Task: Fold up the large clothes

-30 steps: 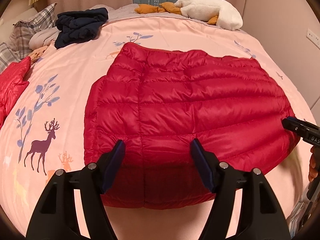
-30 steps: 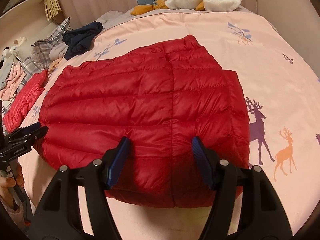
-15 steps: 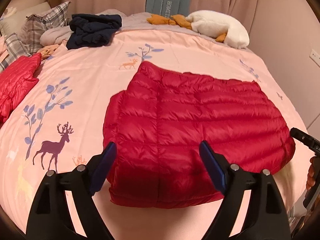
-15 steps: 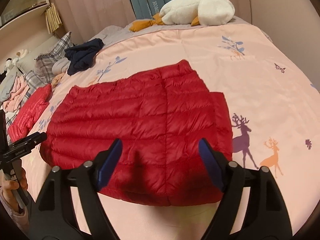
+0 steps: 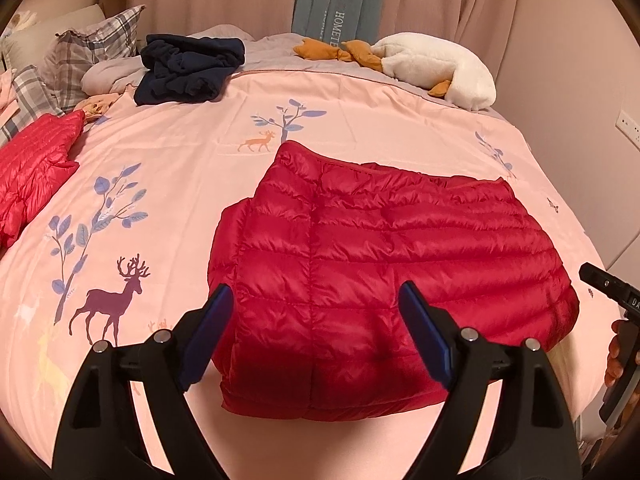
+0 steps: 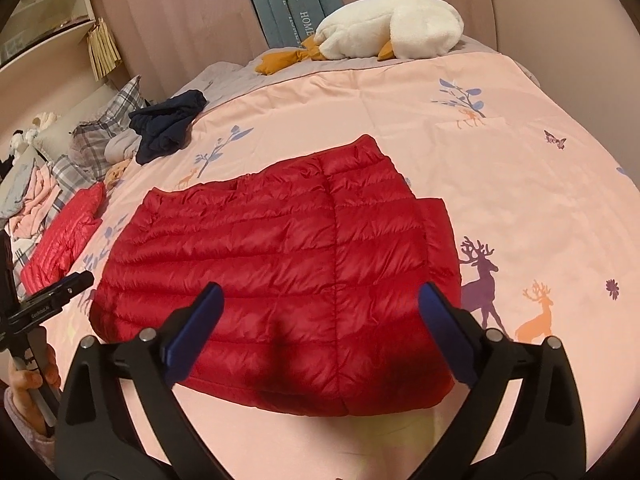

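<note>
Folded red down jacket (image 5: 384, 272), lying flat near the front edge of the pink deer-print bed cover (image 5: 180, 168), a compact quilted block with one narrower layer sticking out at its side. Left gripper (image 5: 316, 336) held above the jacket's near edge, jaws wide apart, nothing between them. Right gripper (image 6: 320, 332) the same: spread open, empty, raised over the near hem.

Changed over the last second: both grippers pulled back and lifted away from the fabric, jaws opened wider, the jacket now smaller in both views and fully released. Jacket itself unmoved on the cover, same shape and place as a second ago.

Meaning for the task, as a judgement: this garment's fold probably finished (or close to it, apart from the protruding side layer), hands retreating to move on. Likely candidates for the next piece: second red down garment (image 5: 36, 168) at the far left of the bed, dark navy clothing (image 5: 188, 68) heaped near the plaid pillows (image 5: 92, 52). White plush goose (image 5: 436, 68) at the head of the bed, well apart from all of it.
</note>
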{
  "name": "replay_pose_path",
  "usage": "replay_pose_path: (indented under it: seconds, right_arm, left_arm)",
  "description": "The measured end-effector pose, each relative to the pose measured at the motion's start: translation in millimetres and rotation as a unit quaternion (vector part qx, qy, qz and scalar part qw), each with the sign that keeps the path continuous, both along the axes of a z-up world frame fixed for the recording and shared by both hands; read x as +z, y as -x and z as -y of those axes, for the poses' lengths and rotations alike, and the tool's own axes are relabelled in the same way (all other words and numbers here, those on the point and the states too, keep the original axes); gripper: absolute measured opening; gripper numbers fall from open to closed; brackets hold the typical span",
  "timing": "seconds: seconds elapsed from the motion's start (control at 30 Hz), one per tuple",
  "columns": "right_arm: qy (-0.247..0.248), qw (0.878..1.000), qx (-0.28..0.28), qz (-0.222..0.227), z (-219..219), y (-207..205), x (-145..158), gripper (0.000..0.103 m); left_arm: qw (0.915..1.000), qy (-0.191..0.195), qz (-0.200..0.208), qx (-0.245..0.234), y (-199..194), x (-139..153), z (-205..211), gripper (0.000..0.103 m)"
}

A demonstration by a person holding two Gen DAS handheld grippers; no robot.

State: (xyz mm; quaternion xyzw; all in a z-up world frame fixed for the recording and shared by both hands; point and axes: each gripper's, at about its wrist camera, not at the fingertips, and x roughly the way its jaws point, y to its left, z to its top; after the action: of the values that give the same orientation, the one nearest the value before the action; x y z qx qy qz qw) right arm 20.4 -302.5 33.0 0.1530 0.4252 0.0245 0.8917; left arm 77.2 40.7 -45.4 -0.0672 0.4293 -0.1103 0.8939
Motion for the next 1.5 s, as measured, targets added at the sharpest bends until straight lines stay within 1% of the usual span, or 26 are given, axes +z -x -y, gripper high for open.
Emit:
replay_pose_path:
  seconds: [0.13,0.17,0.2,0.3,0.6,0.83,1.13,1.17,1.2,1.23,1.33,1.5]
  right_arm:
    - [-0.01,1.0,-0.003,-0.002,0.5,0.1,1.4,0.101]
    - [-0.011,1.0,-0.004,-0.003,0.0,0.4,2.0,0.101]
    - [-0.012,1.0,-0.005,-0.004,-0.5,0.5,2.5,0.101]
    - [-0.013,1.0,-0.006,-0.005,-2.0,0.3,3.4,0.101]
    - [-0.023,0.999,-0.021,-0.019,-1.2,-1.0,1.5,0.101]
    - [-0.019,0.999,-0.028,-0.029,-4.1,-3.0,4.2,0.101]
    - [0.003,0.999,-0.03,-0.029,-12.1,-4.2,9.5,0.101]
    - [0.004,0.999,-0.03,-0.03,-13.1,-3.8,9.7,0.101]
    - [0.006,0.999,-0.03,-0.031,-14.1,-3.8,10.1,0.101]
    - [0.007,0.999,-0.029,-0.032,-14.7,-4.1,10.1,0.101]
    - [0.016,0.999,-0.028,-0.037,-18.0,-4.9,9.8,0.101]
    - [0.026,0.998,-0.02,-0.046,-26.9,-5.4,8.1,0.101]
  left_arm:
    - [1.0,0.006,-0.002,0.001,-0.6,1.8,-0.2,0.085]
    - [1.0,0.006,-0.002,0.001,-0.4,2.2,-0.1,0.088]
    - [1.0,0.006,-0.001,0.002,-0.1,2.6,-0.3,0.096]
    - [1.0,0.006,0.008,0.002,1.7,6.2,1.3,0.096]
    - [0.9999,0.006,0.012,0.008,2.0,10.9,-0.2,0.096]
    - [0.9995,-0.009,0.026,0.013,3.5,20.1,1.0,0.096]
    - [0.999,-0.019,0.035,0.019,5.4,27.9,0.2,0.096]
    - [0.999,-0.019,0.035,0.02,5.9,28.0,0.4,0.097]
    - [0.999,-0.018,0.035,0.02,6.1,28.2,0.4,0.101]
    - [0.9989,-0.02,0.035,0.021,6.5,28.7,0.5,0.102]
    - [0.9987,-0.026,0.038,0.022,7.1,29.8,1.7,0.102]
    - [0.9987,-0.032,0.03,0.025,5.4,30.0,3.0,0.102]
